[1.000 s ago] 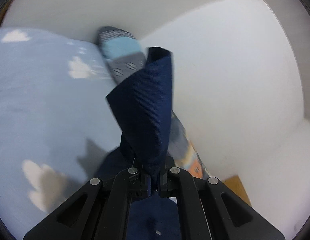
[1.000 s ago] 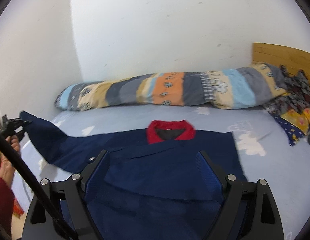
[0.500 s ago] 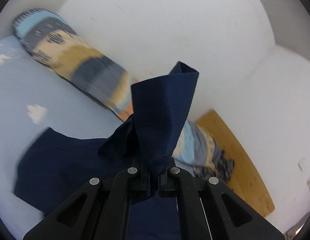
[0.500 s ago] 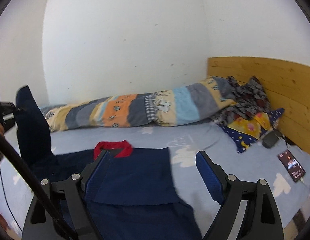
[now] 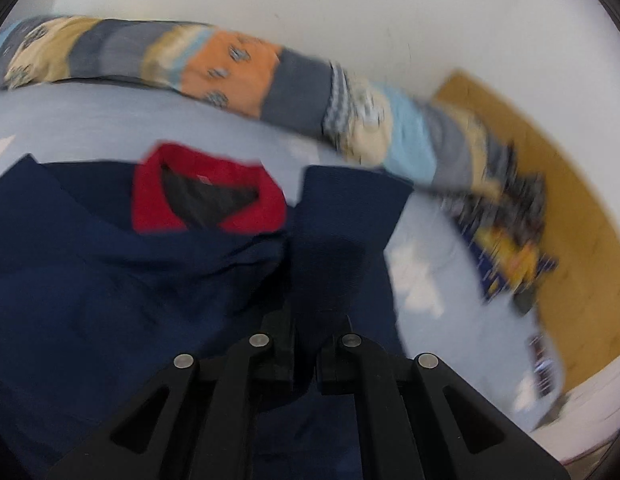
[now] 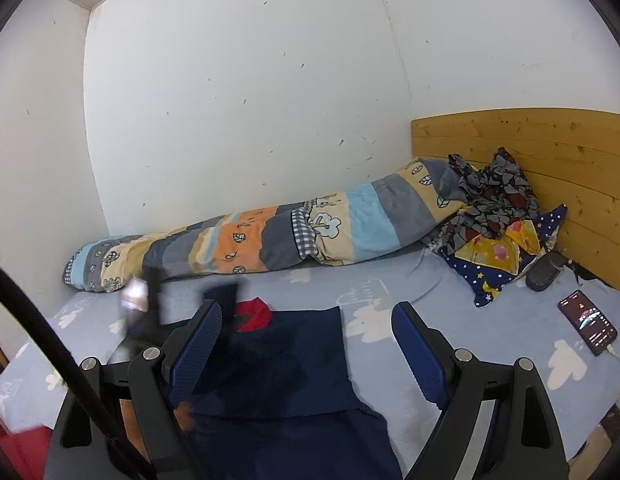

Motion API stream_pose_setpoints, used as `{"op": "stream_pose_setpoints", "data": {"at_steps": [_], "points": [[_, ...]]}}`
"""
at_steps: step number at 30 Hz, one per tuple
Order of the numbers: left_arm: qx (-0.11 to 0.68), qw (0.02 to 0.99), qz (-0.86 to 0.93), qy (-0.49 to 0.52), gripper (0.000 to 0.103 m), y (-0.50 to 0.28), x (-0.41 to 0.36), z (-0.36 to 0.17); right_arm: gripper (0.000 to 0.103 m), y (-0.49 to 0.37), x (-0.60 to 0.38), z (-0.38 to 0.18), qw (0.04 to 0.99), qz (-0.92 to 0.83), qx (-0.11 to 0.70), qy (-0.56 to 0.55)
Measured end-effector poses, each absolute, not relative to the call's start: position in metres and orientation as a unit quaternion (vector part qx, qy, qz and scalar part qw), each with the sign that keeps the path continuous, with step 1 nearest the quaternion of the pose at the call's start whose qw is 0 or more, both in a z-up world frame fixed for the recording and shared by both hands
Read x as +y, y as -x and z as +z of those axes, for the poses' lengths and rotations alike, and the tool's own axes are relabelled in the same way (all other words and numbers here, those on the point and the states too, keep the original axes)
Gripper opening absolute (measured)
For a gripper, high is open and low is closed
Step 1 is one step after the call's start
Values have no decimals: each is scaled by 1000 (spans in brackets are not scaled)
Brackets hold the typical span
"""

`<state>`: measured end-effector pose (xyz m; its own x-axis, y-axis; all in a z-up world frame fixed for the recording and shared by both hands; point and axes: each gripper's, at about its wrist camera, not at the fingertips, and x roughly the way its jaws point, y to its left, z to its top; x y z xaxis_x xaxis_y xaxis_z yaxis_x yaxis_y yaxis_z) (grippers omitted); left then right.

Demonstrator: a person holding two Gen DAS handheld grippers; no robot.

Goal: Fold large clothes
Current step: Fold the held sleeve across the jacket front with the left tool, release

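A navy shirt (image 5: pixel 110 280) with a red collar (image 5: pixel 206 204) lies on the light blue bed. My left gripper (image 5: pixel 306 356) is shut on the navy sleeve (image 5: pixel 341 240) and holds it over the shirt's body, right of the collar. In the right wrist view the shirt (image 6: pixel 286 360) lies in front, its right side folded in, the red collar (image 6: pixel 254 316) at its far end. My right gripper (image 6: pixel 306 352) is open and empty above the shirt. The left gripper shows there as a blur (image 6: pixel 150 308) at the left.
A long striped bolster (image 6: pixel 270 240) lies along the back wall. Crumpled clothes (image 6: pixel 493 208) and a starry pillow (image 6: pixel 505 260) sit by the wooden headboard (image 6: pixel 549 152). A phone (image 6: pixel 587 322) on a cable lies on the sheet (image 6: pixel 449 328) at the right.
My left gripper has swung the sleeve from the left side of the bed across over the shirt's body. The right gripper's view has turned toward the headboard; its jaws stay open.
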<state>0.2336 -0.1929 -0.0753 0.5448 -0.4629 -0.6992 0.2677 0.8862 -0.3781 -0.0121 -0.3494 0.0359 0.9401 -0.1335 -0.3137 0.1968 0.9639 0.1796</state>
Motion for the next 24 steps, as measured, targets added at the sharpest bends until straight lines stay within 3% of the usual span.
{"op": "stream_pose_setpoints", "data": {"at_steps": [3, 4, 6, 7, 8, 17, 20, 24], "points": [[441, 877, -185, 44, 8, -233, -229, -104, 91, 14, -352, 36, 979, -87, 150, -106], [450, 875, -176, 31, 14, -233, -234, -113, 91, 14, -354, 35, 979, -89, 151, -109], [479, 861, -172, 16, 56, -234, -244, -127, 91, 14, -358, 35, 977, -90, 152, -115], [490, 854, -175, 11, 83, -233, -247, -128, 91, 14, -359, 34, 977, -93, 153, -117], [488, 854, -181, 3, 88, -227, -253, -125, 91, 14, -361, 34, 976, -94, 154, -120], [416, 866, -275, -32, 90, -167, -246, -64, 91, 14, -365, 34, 974, -111, 148, -134], [385, 889, -244, -43, 91, -179, -217, -49, 91, 13, -364, 33, 973, -108, 152, -138], [406, 895, -177, -61, 91, -219, -164, -58, 91, 11, -360, 33, 974, -109, 153, -128]]}}
